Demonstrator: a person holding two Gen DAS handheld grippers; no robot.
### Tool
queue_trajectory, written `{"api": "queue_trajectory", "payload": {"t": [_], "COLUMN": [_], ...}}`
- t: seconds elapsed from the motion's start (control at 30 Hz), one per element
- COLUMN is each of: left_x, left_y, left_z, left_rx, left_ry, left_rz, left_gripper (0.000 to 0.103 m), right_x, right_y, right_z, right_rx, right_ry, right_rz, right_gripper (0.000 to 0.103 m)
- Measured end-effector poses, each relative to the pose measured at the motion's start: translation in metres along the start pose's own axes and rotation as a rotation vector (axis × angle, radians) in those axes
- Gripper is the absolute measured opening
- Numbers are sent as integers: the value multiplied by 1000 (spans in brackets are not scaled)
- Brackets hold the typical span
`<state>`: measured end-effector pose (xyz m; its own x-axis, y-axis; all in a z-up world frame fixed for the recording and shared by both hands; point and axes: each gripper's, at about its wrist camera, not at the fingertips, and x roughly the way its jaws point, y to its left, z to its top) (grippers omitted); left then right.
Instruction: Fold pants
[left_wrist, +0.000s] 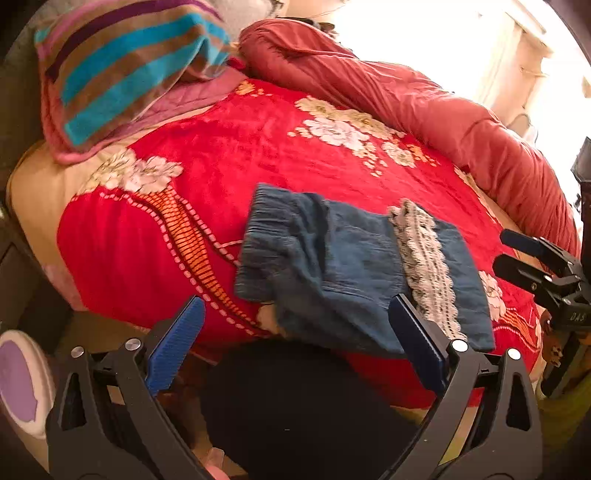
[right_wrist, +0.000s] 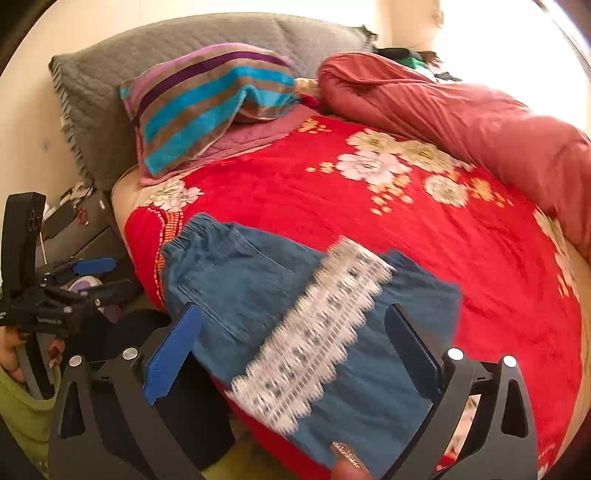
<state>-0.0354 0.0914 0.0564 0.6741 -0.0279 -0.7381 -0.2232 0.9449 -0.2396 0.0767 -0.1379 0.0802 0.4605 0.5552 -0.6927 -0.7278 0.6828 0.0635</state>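
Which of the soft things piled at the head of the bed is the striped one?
The turquoise, brown and purple striped pillow; the grey quilted pillow behind it and the rolled red duvet beside it are plain.

You have one pair of blue denim pants (right_wrist: 258, 291) on the bed, folded, with one band of white lace trim (right_wrist: 314, 332) across it. One red blanket (right_wrist: 424, 236) with white flowers covers the bed. You have one striped pillow (right_wrist: 207, 99), one grey quilted cushion (right_wrist: 122, 74) behind it, and one rolled red duvet (right_wrist: 461, 118) along the far side. Two grippers are yours: the left gripper (left_wrist: 295, 332) and the right gripper (right_wrist: 293, 339), each with two blue pads, jaws spread wide.
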Motion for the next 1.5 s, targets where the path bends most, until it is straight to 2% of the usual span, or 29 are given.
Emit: {"api": "queue_trajectory", "payload": {"t": [0.4, 0.63, 0.83, 0.93, 1.0, 1.07, 1.1, 1.13, 1.27, 1.5], "left_x": [24, 32, 44, 48, 50, 53, 55, 58, 62, 64], "left_y": [32, 42, 46, 46, 46, 47, 47, 46, 43, 42], "left_z": [-5, -8, -8, -7, -6, -5, -5, -5, -3, -4], "left_rx": [-98, -129, -166, -188, -199, -220, -229, -231, -199, -171], "left_ry": [60, 73, 77, 71, 64, 59, 60, 62, 57, 54], "left_rz": [-24, -30, -75, -108, -134, -153, -171, -179, -154, -140], "left_gripper": [93, 93, 93, 84, 71, 66, 57, 53, 50, 50], "right_x": [66, 94, 116, 125, 131, 136, 139, 142, 160, 195], "right_y": [38, 57, 67, 68, 70, 73, 74, 75, 80, 97], "right_z": [48, 60, 70, 74, 76, 78, 80, 81, 87, 90], "right_rx": [-106, -141, -175, -176, -181, -193, -196, -199, -206, -261], "right_ry": [74, 108, 142, 161, 172, 177, 179, 183, 213, 291], "right_rz": [66, 111, 141, 156, 165, 172, 177, 187, 213, 257], "right_gripper": [98, 98, 98, 98, 98, 98, 98, 98, 98, 98]}}
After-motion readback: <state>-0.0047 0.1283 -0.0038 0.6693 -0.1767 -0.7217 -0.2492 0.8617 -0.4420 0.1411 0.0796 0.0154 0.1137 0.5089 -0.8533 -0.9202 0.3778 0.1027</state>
